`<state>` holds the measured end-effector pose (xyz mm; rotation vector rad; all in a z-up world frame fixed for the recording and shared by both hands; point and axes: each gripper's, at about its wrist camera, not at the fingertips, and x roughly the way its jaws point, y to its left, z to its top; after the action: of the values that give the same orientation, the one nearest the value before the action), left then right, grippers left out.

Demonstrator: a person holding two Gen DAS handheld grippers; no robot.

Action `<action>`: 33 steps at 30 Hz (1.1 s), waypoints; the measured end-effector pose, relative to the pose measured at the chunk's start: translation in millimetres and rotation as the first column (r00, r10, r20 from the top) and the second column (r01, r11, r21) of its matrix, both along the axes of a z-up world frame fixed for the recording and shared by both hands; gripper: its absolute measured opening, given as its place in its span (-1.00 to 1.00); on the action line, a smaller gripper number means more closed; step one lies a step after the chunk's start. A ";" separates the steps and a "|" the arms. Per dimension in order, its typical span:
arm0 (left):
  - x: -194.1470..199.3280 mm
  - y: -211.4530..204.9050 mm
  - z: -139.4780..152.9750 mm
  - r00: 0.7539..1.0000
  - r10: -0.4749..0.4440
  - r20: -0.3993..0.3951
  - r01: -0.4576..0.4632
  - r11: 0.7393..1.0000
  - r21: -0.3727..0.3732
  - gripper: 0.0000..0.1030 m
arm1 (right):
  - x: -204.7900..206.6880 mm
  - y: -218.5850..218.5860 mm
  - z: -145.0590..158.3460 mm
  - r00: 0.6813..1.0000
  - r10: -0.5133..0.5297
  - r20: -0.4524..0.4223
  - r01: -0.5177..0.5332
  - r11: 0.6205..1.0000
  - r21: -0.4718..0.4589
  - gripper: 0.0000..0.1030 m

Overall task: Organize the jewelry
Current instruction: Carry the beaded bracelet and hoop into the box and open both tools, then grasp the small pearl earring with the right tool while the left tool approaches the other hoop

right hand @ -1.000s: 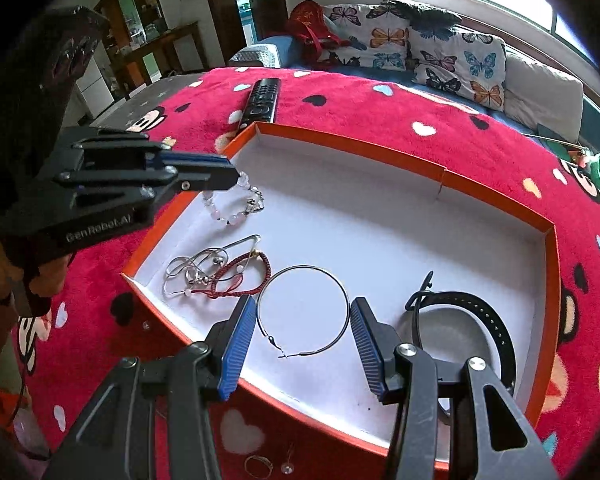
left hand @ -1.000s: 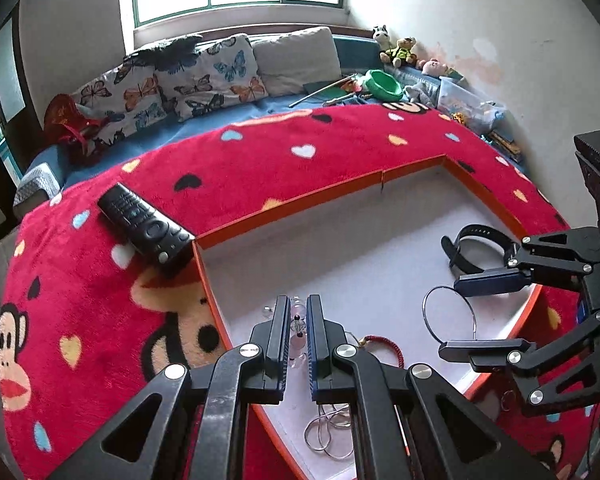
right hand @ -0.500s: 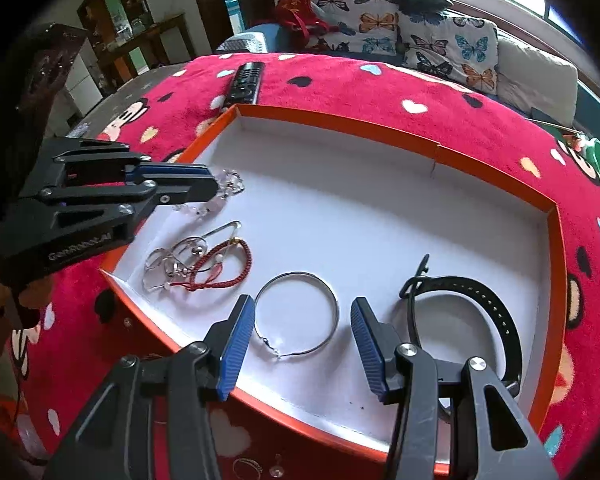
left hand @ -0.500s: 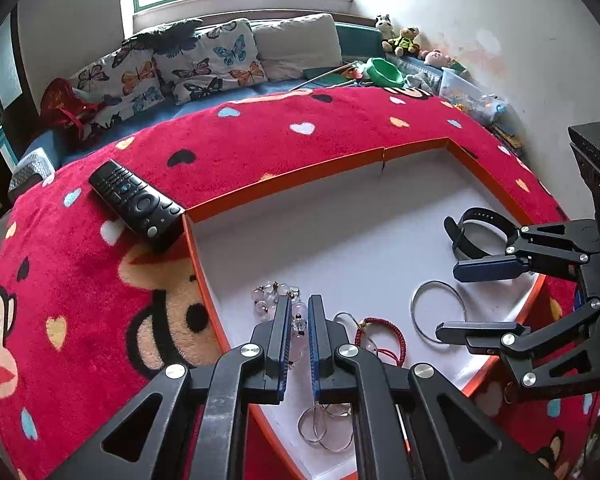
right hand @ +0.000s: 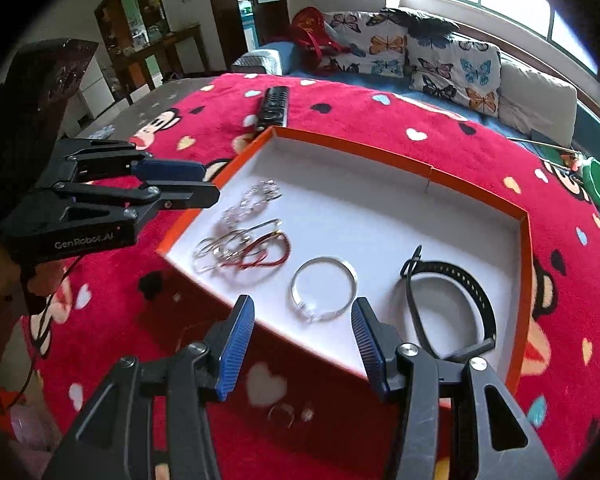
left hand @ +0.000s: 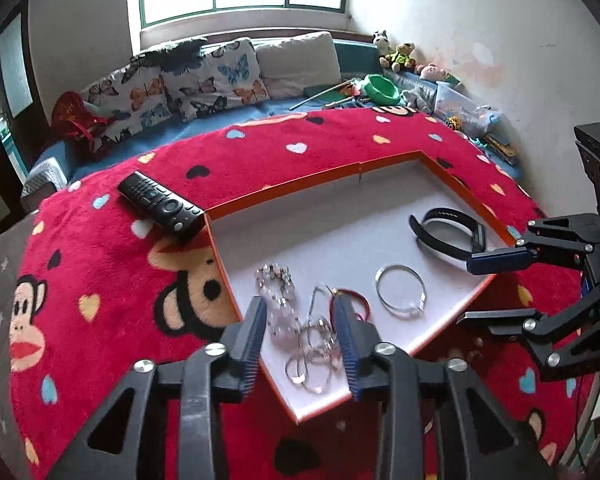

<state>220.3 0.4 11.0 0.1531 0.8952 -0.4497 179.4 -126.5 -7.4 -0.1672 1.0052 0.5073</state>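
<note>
Left wrist view shows the left gripper [left hand: 300, 344] above the near corner of the orange-rimmed tray [left hand: 284, 196], its jaws opening with nothing pinched; the clear bead bracelet [left hand: 278, 300] lies on the white floor below them, beside tangled silver rings [left hand: 314, 350] and a red cord bracelet [left hand: 350, 300]. The right gripper [right hand: 302, 346] hangs released over the tray's front edge, the silver bangle [right hand: 324, 290] lying beyond it near the black band [right hand: 448, 304].

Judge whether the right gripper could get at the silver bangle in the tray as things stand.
Probably yes. The right gripper hangs above the tray's near rim with jaws apart and empty; the silver bangle lies flat just beyond, with nothing over it.
</note>
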 end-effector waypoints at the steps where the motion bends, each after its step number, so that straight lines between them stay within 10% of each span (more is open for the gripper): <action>1: -9.0 1.3 2.7 1.000 -0.007 0.003 0.007 1.000 -0.003 -0.24 | -3.5 0.1 0.9 1.000 0.004 -0.004 -0.004 1.000 0.001 0.08; 16: -111.2 -9.6 -16.4 0.989 -0.146 -0.027 0.146 0.989 -0.023 -0.23 | -50.0 -19.1 -7.5 0.999 0.014 -0.047 -0.015 1.000 -0.013 0.08; 33: -109.5 -28.4 -48.3 0.985 -0.167 -0.050 0.165 0.986 -0.037 0.12 | -50.8 -30.5 -37.0 0.998 -0.018 -0.065 0.020 0.999 0.032 -0.06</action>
<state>110.8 -28.0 -37.3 0.1872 0.9299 -0.6256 128.6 -157.0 -44.5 -0.1120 1.0602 0.5142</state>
